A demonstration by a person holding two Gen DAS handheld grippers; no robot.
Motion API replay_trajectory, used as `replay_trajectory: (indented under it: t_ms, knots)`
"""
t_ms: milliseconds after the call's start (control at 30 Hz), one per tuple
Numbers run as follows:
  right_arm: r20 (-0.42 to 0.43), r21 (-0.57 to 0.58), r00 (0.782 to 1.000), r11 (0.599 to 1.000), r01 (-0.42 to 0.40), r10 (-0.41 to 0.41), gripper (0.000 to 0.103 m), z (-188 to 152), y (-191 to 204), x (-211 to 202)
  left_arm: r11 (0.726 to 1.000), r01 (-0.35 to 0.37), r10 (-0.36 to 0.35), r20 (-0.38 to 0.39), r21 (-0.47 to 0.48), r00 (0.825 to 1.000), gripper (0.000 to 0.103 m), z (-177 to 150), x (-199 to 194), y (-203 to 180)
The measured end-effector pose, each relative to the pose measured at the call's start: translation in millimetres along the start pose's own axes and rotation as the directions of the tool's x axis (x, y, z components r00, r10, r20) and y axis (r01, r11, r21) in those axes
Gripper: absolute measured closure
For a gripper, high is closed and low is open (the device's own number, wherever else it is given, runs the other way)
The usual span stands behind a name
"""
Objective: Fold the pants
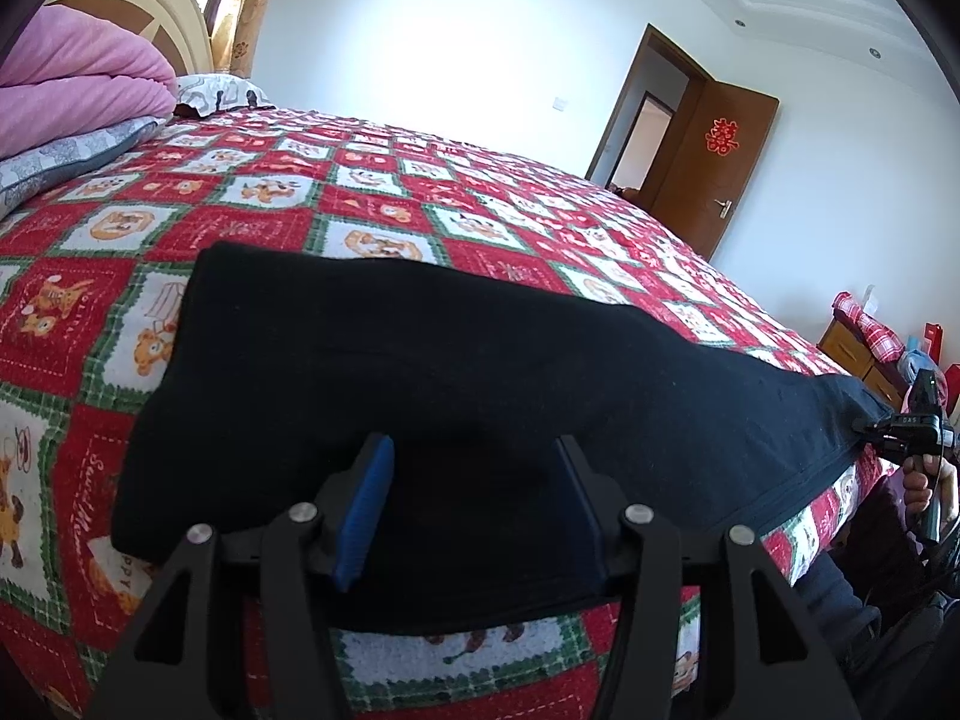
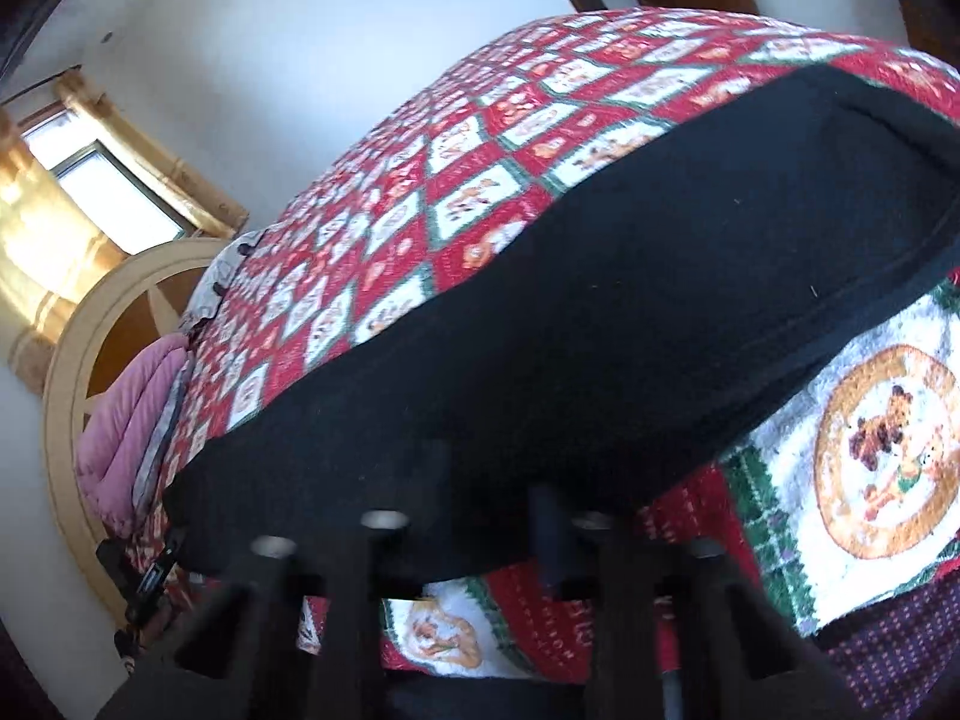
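Black pants (image 1: 420,360) lie folded lengthwise in a long band across the near edge of a bed with a red, white and green patterned cover (image 1: 372,192). My left gripper (image 1: 474,450) is open, its blue-padded fingers (image 1: 369,510) over the near edge of the pants at one end. In the right wrist view the pants (image 2: 630,300) stretch away over the bed cover (image 2: 480,138). My right gripper (image 2: 492,480) is open, its dark fingers at the pants' near edge. It also shows in the left wrist view (image 1: 900,426) at the pants' far right end.
A pink quilt (image 1: 78,84) and grey pillow (image 1: 60,162) are stacked at the headboard (image 1: 156,6). A brown door (image 1: 714,168) stands open behind the bed. A wooden cabinet with clutter (image 1: 864,342) is at the right. A curtained window (image 2: 72,192) is by the headboard.
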State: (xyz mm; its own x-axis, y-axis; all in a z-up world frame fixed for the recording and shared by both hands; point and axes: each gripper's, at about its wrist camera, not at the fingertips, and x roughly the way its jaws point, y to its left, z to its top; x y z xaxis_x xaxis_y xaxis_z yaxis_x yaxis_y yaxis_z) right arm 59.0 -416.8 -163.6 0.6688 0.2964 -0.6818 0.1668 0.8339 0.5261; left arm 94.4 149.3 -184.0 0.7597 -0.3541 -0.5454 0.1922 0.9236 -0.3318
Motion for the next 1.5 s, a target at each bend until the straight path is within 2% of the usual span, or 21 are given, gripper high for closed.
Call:
replay_trajectory:
  t_ms: [67,133,300,367,433,533,600,700,800,967,1100,1200,1267,1400,1500]
  knots:
    - [0.004,0.009,1.000,1.000,-0.002,0.002,0.100,-0.8,-1.9,-1.1,1.000,0.000,0.000,0.002,0.000,1.000,0.045,-0.9,0.1,0.1]
    - [0.012,-0.004,1.000,1.000,-0.009,0.009,0.100,-2.3,-0.1,-7.0,1.000,-0.001,0.001,0.001,0.002,1.000,0.045,-1.0,0.0,-0.1]
    - [0.053,-0.018,0.995,0.996,-0.089,0.090,0.101,-2.5,8.4,-37.6,1.000,0.004,-0.004,0.001,0.002,1.000,0.045,-0.9,0.5,0.2]
    - [0.069,-0.026,0.994,0.996,-0.082,0.084,0.101,-3.3,8.8,-45.2,1.000,0.006,-0.006,0.003,0.005,1.000,0.045,-1.3,0.5,0.1]
    - [0.055,-0.040,0.998,0.998,-0.039,0.041,0.100,-5.2,4.9,-38.1,1.000,0.010,-0.010,0.003,0.006,1.000,0.045,-1.3,0.2,0.8]
    - [-0.026,-0.002,1.000,1.000,0.001,-0.001,0.100,-9.6,-12.5,-11.5,1.000,0.021,-0.021,-0.003,0.003,1.000,0.045,-0.6,-1.0,2.4]
    - [-0.034,0.020,0.999,1.000,-0.009,0.010,0.100,-12.0,-19.3,-8.1,1.000,0.025,-0.025,-0.004,-0.002,1.000,0.045,-0.1,-2.2,3.4]
    - [-0.006,-0.027,1.000,1.000,0.010,-0.010,0.100,-9.5,-12.2,-17.6,1.000,0.013,-0.013,-0.002,-0.004,1.000,0.045,2.9,-4.9,0.1]
    - [-0.016,-0.029,1.000,1.000,0.010,-0.011,0.100,-11.5,-13.9,-16.0,1.000,-0.007,0.006,0.021,0.030,1.000,0.037,8.8,-11.3,-11.0]
    - [-0.030,-0.047,0.999,0.999,0.018,-0.020,0.100,-13.3,-11.8,-18.1,0.991,0.050,-0.058,0.062,0.127,0.996,0.029,20.0,-20.9,-52.7]
    - [-0.046,-0.055,0.998,0.998,0.032,-0.035,0.100,-15.1,-12.6,-14.8,0.980,0.128,-0.131,0.016,0.151,0.991,0.028,19.8,-7.7,-81.3]
    - [-0.072,-0.124,0.995,0.991,0.052,-0.061,0.099,-16.9,-1.7,-15.1,0.964,0.196,-0.196,-0.017,0.178,0.980,0.027,18.5,7.4,-105.6]
    - [-0.050,-0.159,0.997,0.986,0.054,-0.062,0.098,-15.0,7.4,-24.0,0.951,0.234,-0.229,-0.048,0.200,0.972,0.025,15.8,21.0,-123.7]
    - [0.065,-0.194,0.994,0.976,0.097,-0.086,0.097,-0.1,9.4,-63.0,0.939,0.286,-0.268,-0.114,0.192,0.957,0.025,4.9,47.3,-145.0]
    - [0.186,-0.174,0.969,0.965,0.195,-0.163,0.097,24.9,-2.8,-92.0,0.937,0.296,-0.271,-0.150,0.184,0.951,0.025,-5.3,55.6,-150.8]
